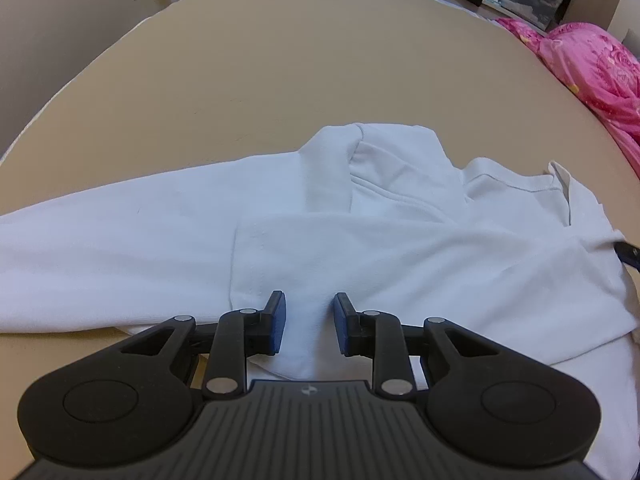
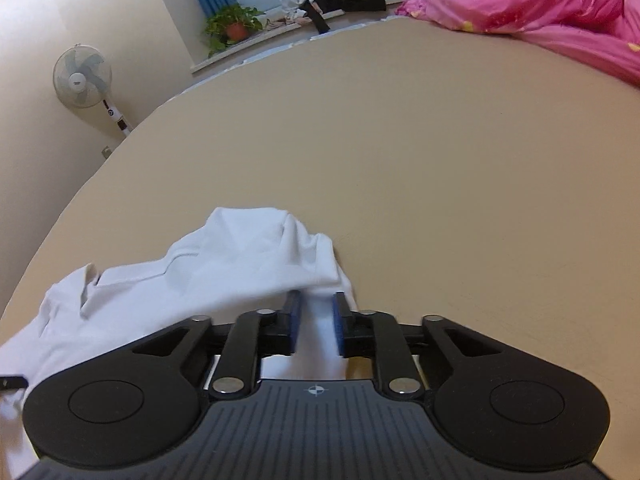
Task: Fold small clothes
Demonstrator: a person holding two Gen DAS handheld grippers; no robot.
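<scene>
Two tongs over one white shirt point(image 1: 360, 248) on tan bed point(image 1: 280, 60).

Left wrist view: shirt spreads 9-to-3 across my front, collar toward 1. My left gripper point(image 1: 310, 322) part spread, fabric between blue pads, not pinched.

Right wrist view: shirt point(image 2: 224, 264) bunches toward 10; edge runs into my right gripper point(image 2: 316, 322). Jaws narrowly apart, cloth between; grip unclear.

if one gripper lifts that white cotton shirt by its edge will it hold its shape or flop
The white cotton shirt would likely flop: it already lies in soft folds and wrinkles on the tan table. It looks thin, so probably light. Lifted at one edge, the rest would probably drag and undo the folded sleeve.
</scene>
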